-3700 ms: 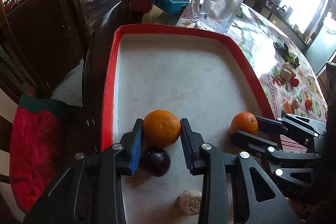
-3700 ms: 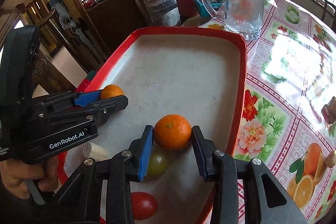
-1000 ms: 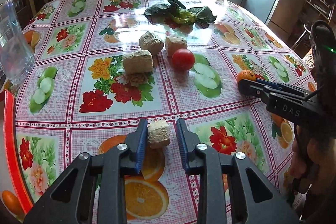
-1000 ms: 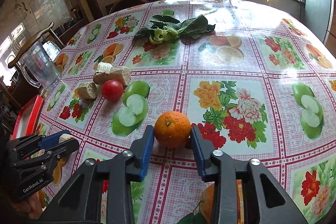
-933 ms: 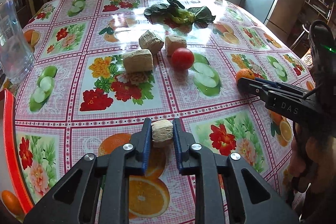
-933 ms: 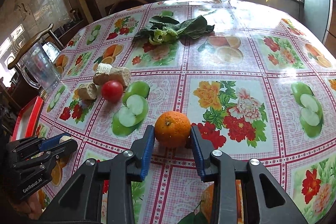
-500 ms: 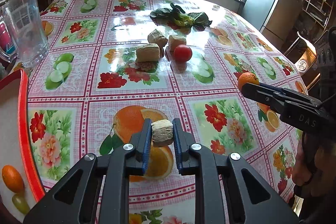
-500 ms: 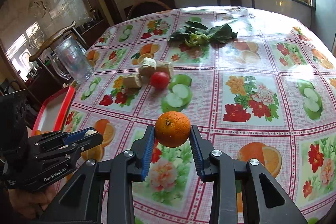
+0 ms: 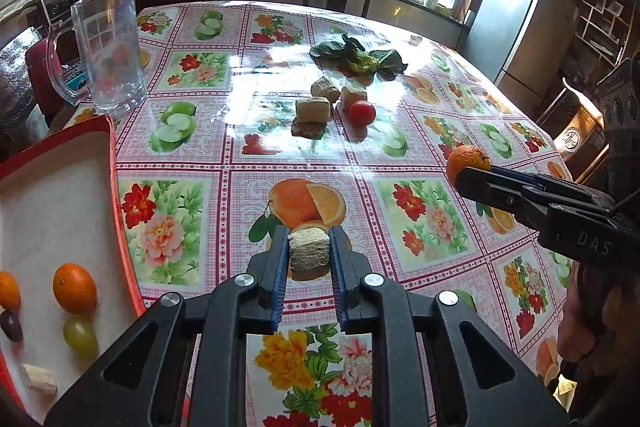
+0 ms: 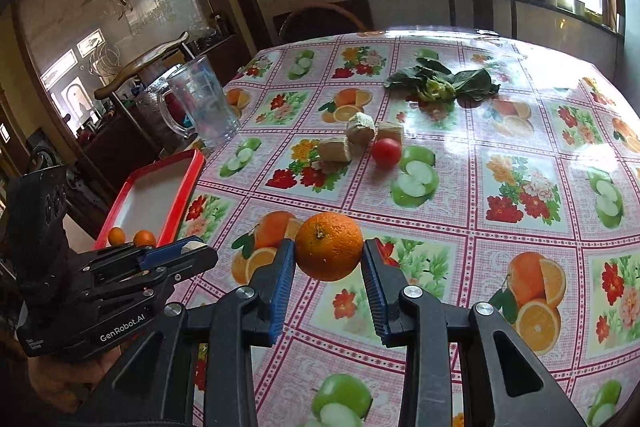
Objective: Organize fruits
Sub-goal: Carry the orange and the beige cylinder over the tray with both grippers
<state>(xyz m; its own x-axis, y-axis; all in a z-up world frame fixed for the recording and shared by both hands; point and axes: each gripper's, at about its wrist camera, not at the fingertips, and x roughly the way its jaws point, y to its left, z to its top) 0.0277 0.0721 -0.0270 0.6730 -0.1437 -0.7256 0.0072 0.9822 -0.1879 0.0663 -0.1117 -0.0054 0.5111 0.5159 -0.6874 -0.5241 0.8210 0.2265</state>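
A: What are the tongs holding?

B: The left gripper [image 9: 309, 254] is clamping a pale, fibrous chunk [image 9: 309, 253], possibly a cut piece of root, though I can't tell. The right gripper [image 10: 329, 254] is pinching an orange [image 10: 329, 246]. Both loads are hanging clear above the flowered tablecloth [image 9: 420, 219].

A: How should the carry go?

B: I'd judge both are heading for the red tray [image 9: 114, 163] at the table's left edge. Keep the pinch steady and cross the rim before lowering; the orange is round and sitting at the pad tips, so it could slip.

A: What's waiting there?

B: In the left view, two oranges [image 9: 75, 289], one green grape [image 9: 80, 337], one dark fruit [image 9: 11, 325] (half cut off) and one pale chunk [image 9: 39, 384]. On the table: three pale chunks [image 9: 313, 109], one tomato [image 9: 362, 113], one bunch of greens [image 9: 360, 58], one glass mug [image 9: 110, 47].
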